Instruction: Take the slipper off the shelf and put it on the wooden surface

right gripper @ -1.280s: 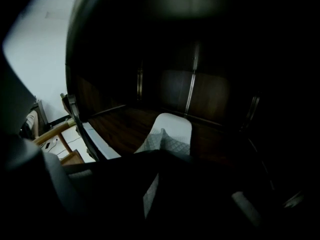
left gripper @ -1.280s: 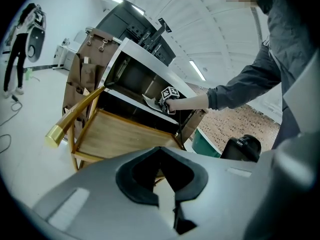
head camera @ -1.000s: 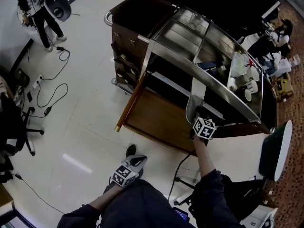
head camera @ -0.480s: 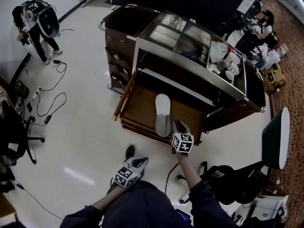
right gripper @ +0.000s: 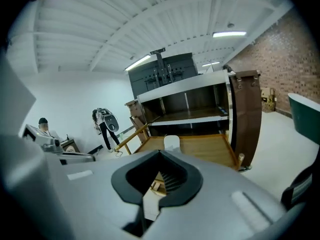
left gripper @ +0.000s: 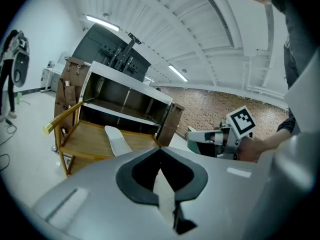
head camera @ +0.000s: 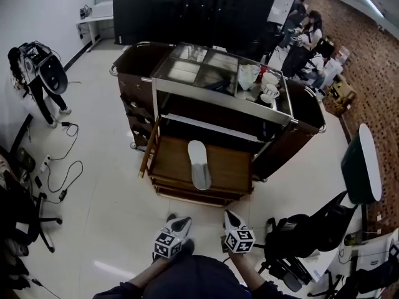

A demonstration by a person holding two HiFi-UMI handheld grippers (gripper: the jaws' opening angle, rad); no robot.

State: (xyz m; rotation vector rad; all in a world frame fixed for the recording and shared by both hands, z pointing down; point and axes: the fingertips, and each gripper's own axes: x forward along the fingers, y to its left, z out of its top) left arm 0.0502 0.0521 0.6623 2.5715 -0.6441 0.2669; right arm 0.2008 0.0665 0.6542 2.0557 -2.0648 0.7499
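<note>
The white slipper [head camera: 198,164] lies flat on the pull-out wooden surface [head camera: 232,170] of the dark cart, toe toward the shelf opening. Both grippers hover over the floor in front of the cart, well short of the slipper. My left gripper [head camera: 182,220] is shut with nothing in it, and my right gripper [head camera: 229,216] is likewise shut and empty. In the left gripper view the slipper [left gripper: 116,140] rests on the wood [left gripper: 82,136] beyond the closed gripper [left gripper: 160,151], with the right gripper [left gripper: 216,138] alongside. The right gripper view shows the slipper [right gripper: 171,143] past the closed gripper [right gripper: 160,156].
The cart has a metal top [head camera: 206,70] with cups and a bag [head camera: 259,83] at its right end. A dark office chair [head camera: 299,232] and a green round table [head camera: 360,167] stand at the right. Cables [head camera: 59,167] trail across the floor on the left; people stand at the back.
The slipper went from the right gripper at the shelf down onto the wooden surface. The right gripper let go, drew back toward the person and closed. The head view pulled back.
</note>
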